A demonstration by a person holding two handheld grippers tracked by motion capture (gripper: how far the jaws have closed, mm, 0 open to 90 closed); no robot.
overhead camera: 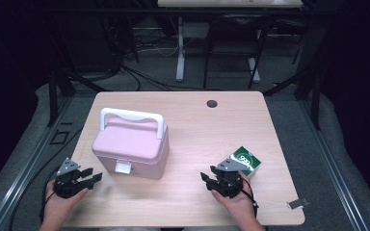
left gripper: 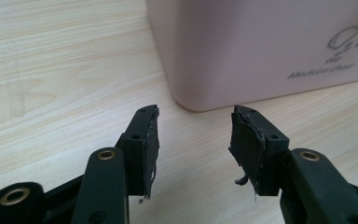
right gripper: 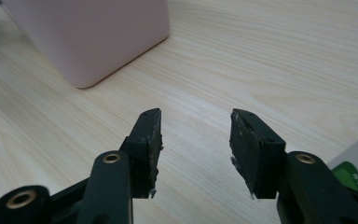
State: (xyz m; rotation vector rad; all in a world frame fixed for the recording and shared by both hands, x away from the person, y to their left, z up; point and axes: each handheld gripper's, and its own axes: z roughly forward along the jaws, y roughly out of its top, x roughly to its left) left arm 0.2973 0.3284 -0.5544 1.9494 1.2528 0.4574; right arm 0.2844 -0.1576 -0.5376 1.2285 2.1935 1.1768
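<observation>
At the near edge of the tabletop [overhead camera: 192, 202] two hands come in from below, each cut off at the wrist by the frame. The left hand [overhead camera: 60, 202] holds the left gripper [overhead camera: 95, 179] low over the near left corner; its fingers [left gripper: 145, 149] stand wide apart with nothing but bare wood between them. They point at the near left corner of the pink box [overhead camera: 131, 148], which lies just ahead and apart from them. In the left gripper view the box [left gripper: 261, 46] runs off the top and right edges, and the grey print on its wall is cut off and only partly legible.

The right hand [overhead camera: 236, 202] holds the right gripper [overhead camera: 205, 176] near the right side, its fingers [right gripper: 147, 149] likewise apart and empty. Just behind and right of it lies a green and white carton [overhead camera: 245, 161], partly hidden by the gripper and its grey plate; its print is too small to read. In the right gripper view only a corner of the carton [right gripper: 354, 172] shows.

The box stands left of centre, lid down, white handle [overhead camera: 132, 118] upright, a small white latch [overhead camera: 123, 167] on its near face. Far off, a dark round hole [overhead camera: 212, 103] sits in the tabletop. Beyond that, the floor and desk legs are dim.
</observation>
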